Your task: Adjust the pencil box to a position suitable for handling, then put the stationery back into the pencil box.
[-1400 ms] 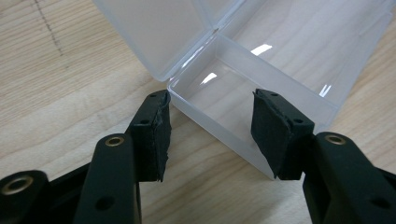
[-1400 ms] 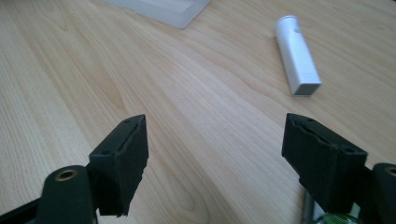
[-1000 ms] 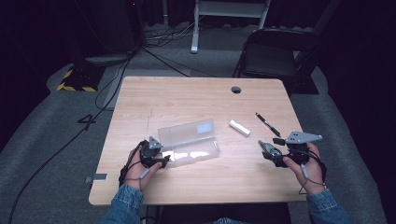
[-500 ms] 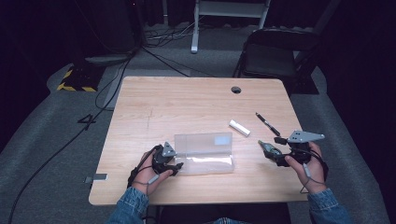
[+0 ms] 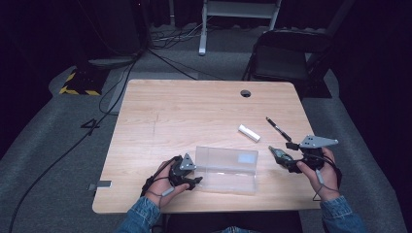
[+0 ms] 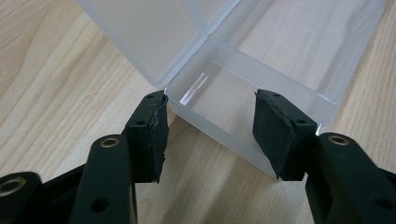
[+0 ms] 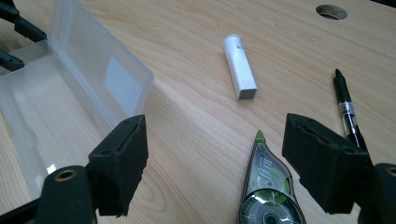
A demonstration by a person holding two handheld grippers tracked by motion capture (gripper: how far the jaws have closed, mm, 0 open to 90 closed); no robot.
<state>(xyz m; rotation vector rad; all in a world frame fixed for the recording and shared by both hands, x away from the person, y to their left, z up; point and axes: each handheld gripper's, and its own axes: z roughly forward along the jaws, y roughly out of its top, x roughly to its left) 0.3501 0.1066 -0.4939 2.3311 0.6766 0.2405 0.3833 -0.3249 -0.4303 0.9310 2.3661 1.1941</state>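
1. Your left gripper (image 6: 210,135) has its fingers (image 6: 273,135) closed across the short end wall of the clear box (image 5: 228,174). One pad sits on the corner by the hinge, the other on the far corner. Spanning the full width of the end looks like the way to stop the light box from twisting or sliding.

2. Your right gripper (image 7: 215,158) has its fingers (image 7: 322,163) spread wide and holding nothing. The correction tape (image 7: 267,191) lies between them, and neither pad touches it. Straddling it like this suggests it is the next item to be picked up.

3. The box lies near your edge of the surface (image 5: 184,116), between your two hands. Its lid (image 5: 226,158) stands open on the far side and leans away from you. That leaves the tray facing up and free on the right, where your other hand would bring things in.

4. Farther out, the white tube (image 5: 248,132) and the black pen (image 5: 278,129) lie loose on the surface beyond your right hand. They are apart from each other and from the box. Both look close enough to reach without letting go of the box.
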